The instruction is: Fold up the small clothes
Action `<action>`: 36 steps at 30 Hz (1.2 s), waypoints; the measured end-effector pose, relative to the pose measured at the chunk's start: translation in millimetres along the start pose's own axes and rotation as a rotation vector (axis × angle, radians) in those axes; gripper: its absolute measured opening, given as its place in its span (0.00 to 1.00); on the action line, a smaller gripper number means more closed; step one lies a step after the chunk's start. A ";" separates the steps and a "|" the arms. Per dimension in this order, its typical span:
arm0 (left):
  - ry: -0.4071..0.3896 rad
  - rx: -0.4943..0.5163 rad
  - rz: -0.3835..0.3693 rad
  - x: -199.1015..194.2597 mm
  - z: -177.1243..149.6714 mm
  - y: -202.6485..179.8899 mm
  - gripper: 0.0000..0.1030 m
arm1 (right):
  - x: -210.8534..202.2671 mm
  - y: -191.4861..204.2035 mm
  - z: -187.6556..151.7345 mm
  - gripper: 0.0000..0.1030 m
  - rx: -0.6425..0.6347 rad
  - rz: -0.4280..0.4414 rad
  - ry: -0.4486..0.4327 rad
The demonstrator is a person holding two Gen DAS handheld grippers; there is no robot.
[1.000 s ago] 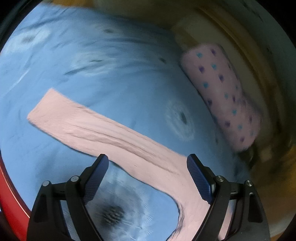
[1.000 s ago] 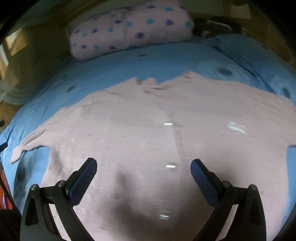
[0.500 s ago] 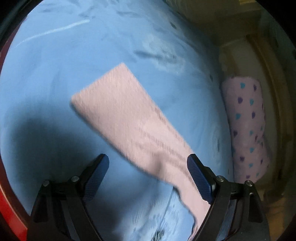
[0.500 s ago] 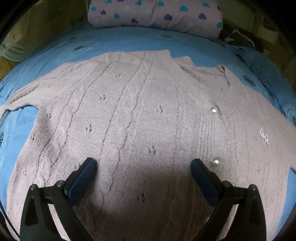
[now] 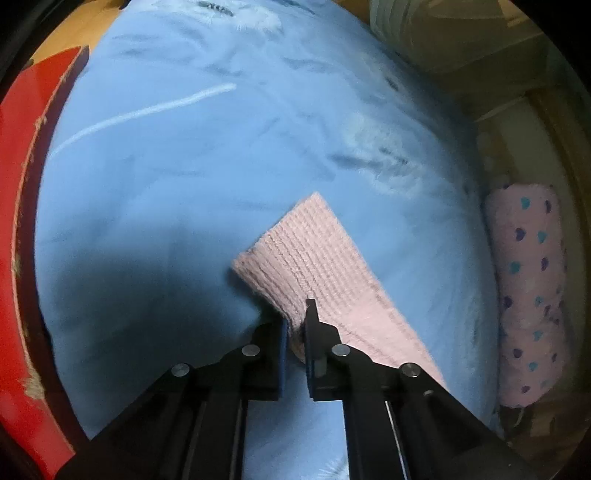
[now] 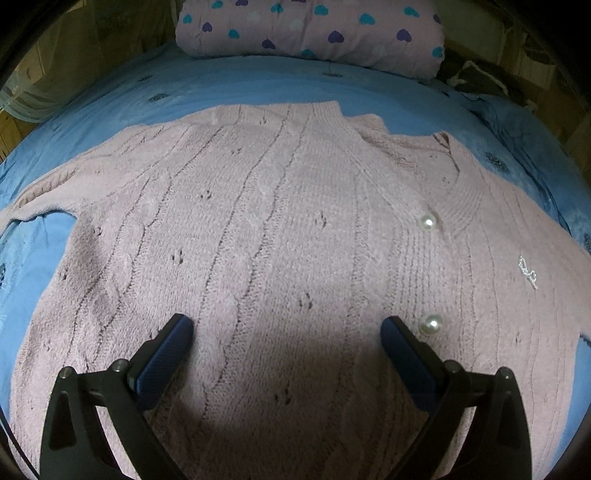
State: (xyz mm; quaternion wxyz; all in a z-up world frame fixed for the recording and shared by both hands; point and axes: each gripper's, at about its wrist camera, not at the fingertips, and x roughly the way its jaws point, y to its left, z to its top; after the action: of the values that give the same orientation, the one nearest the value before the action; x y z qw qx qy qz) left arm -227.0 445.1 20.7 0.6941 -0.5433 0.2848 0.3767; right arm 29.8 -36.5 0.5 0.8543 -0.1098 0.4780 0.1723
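Pink cardigan (image 6: pixel 280 236), one, lies flat on my blue bedspread (image 5: pixel 184 184); its hem is cut off. My left gripper (image 5: pixel 295 332) has just closed on its sleeve cuff (image 5: pixel 295 266). Right gripper (image 6: pixel 286 347) gapes above the front. Two pearl buttons (image 6: pixel 428 222); one heart-print pillow (image 6: pixel 314 29) at the far edge.

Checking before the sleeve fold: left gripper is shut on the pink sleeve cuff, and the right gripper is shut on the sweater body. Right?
Not quite. The right gripper is open over the sweater body, as the right wrist view shows. The left gripper is indeed shut on the sleeve cuff.

Blue bedspread (image 6: pixel 258 79), heart-print pillow (image 6: pixel 310 29)
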 end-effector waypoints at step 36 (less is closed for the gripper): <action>0.275 0.908 -0.399 -11.0 -315.0 -285.2 0.12 | -13.9 -187.5 -5.8 0.78 0.608 0.091 -0.067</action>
State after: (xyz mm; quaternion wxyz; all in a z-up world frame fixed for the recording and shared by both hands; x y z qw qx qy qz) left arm 8.7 101.7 105.6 0.8746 -0.2754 0.3991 0.0000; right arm 93.5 -212.9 13.7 0.8547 0.1783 0.4835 0.0629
